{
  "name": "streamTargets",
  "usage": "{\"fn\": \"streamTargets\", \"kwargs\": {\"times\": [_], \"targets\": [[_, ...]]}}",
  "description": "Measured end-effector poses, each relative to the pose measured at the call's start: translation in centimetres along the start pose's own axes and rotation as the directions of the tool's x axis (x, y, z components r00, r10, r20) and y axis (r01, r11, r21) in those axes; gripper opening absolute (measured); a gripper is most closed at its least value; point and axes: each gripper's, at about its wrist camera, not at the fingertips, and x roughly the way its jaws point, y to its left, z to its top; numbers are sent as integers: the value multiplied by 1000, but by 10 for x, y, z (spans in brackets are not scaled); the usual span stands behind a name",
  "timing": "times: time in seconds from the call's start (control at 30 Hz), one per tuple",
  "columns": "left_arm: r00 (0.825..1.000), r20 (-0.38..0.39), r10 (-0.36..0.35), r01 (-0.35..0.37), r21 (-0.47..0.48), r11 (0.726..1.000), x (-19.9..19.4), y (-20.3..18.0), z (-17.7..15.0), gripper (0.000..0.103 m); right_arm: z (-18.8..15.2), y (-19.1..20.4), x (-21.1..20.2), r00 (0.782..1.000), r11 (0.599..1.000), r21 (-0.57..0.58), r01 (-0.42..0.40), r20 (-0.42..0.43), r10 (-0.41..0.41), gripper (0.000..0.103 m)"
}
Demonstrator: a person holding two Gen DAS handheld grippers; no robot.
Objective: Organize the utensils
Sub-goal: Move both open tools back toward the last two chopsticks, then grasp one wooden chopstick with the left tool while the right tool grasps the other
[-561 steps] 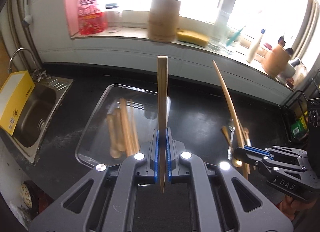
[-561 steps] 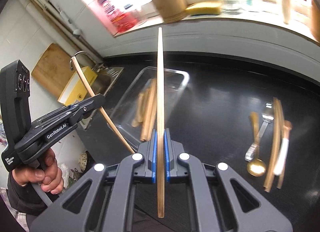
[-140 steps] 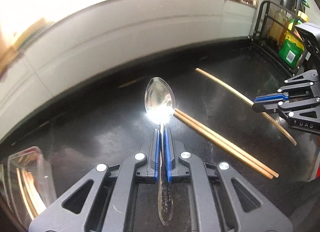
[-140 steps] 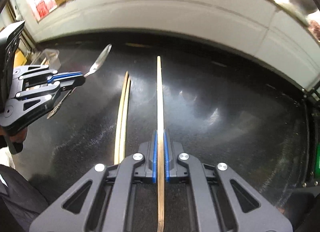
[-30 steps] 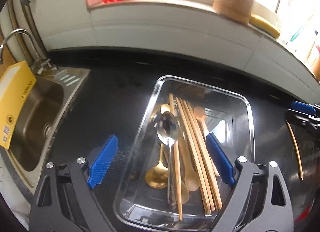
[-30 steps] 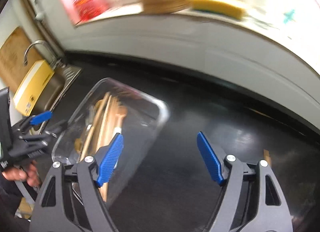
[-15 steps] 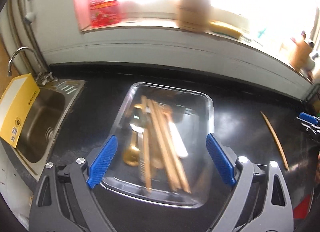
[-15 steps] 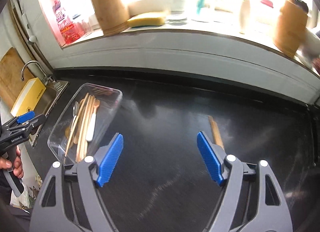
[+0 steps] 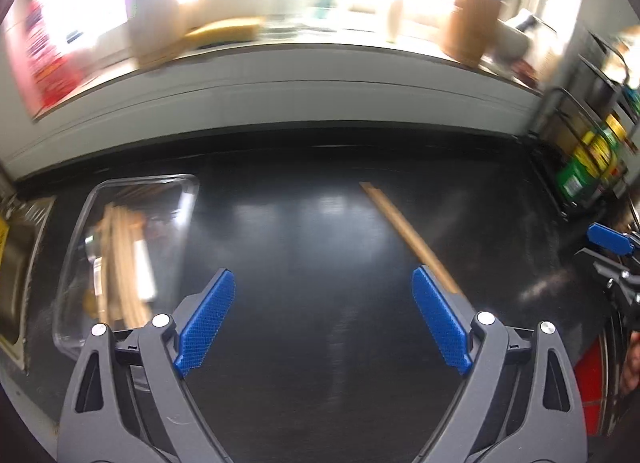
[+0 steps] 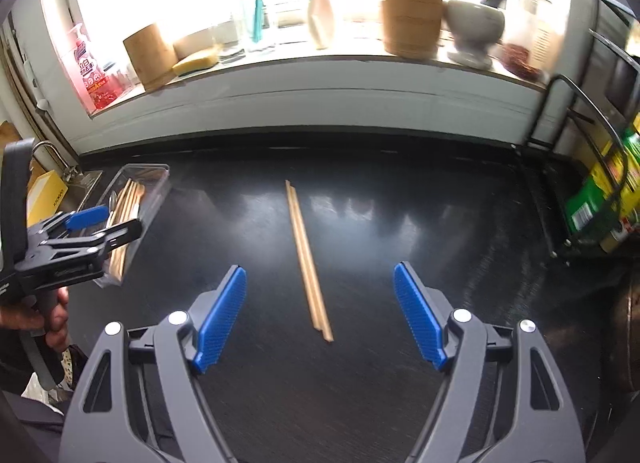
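Note:
A pair of wooden chopsticks (image 10: 306, 259) lies side by side on the black counter, straight ahead between my right gripper's open jaws. My right gripper (image 10: 320, 315) is open and empty above their near end. In the left wrist view the chopsticks (image 9: 404, 231) lie ahead to the right. My left gripper (image 9: 322, 321) is open and empty. A clear glass tray (image 9: 80, 231) at the left holds wooden chopsticks, spoons and a white-handled utensil; it also shows in the right wrist view (image 10: 158, 179), behind the left gripper (image 10: 100, 223).
A steel sink (image 10: 86, 175) and a yellow box (image 10: 46, 193) lie left of the tray. The window sill above the white wall carries wooden canisters (image 10: 410, 17), bottles, a sponge (image 10: 196, 61) and a mortar (image 10: 474, 29). A wire rack (image 10: 592, 167) with green packets stands at the right.
Both grippers have swung right, away from the tray. The tray has slid to the left of the left wrist view, and the chopstick pair now sits centred before the right gripper.

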Motion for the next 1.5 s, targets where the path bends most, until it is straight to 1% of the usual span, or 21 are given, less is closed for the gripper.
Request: {"fn": "streamTargets", "kwargs": {"times": [0.1,0.2,0.27,0.43,0.67,0.8,0.9,1.0,1.1,1.17,1.23,1.33,1.5], "targets": [[1000,-4,-14,14,38,999,6,-36,2,88,-7,-10,1,1000,1000,-26,-4,-13,4,74],[1000,-5,-9,9,49,999,9,-52,4,88,-13,-14,10,999,998,-66,-21,-35,19,74],[1000,-9,1,0,46,999,10,-55,4,88,-14,-13,20,998,996,-87,-32,-50,28,74],[999,-18,36,-36,14,999,13,-43,9,88,-10,-3,47,997,988,-145,-54,-64,45,74],[997,-28,68,-69,-10,998,25,-23,22,88,-3,5,112,990,976,-205,-74,-133,47,74],[996,-54,71,-72,-19,997,48,-15,29,88,0,6,150,984,969,-240,-63,-175,20,74],[993,-104,58,-59,-9,998,77,-17,32,88,3,4,175,979,965,-254,-63,-206,10,74],[990,-138,43,-43,5,999,100,-19,35,88,5,2,195,971,962,-264,-68,-238,3,74],[986,-163,30,-29,11,1000,118,-22,38,88,4,0,206,968,956,-285,-66,-251,-8,74],[983,-181,27,-25,14,1000,130,-23,39,88,5,-2,210,968,956,-278,-92,-249,21,74],[980,-197,21,-19,9,1000,140,-25,40,88,7,-2,212,969,954,-284,-101,-246,29,74],[977,-210,18,-18,2,1000,152,-26,42,88,10,2,222,966,945,-311,-98,-257,16,74],[972,-233,14,-19,-18,1000,167,-28,44,88,17,-13,227,971,954,-288,-84,-240,13,74]]}}
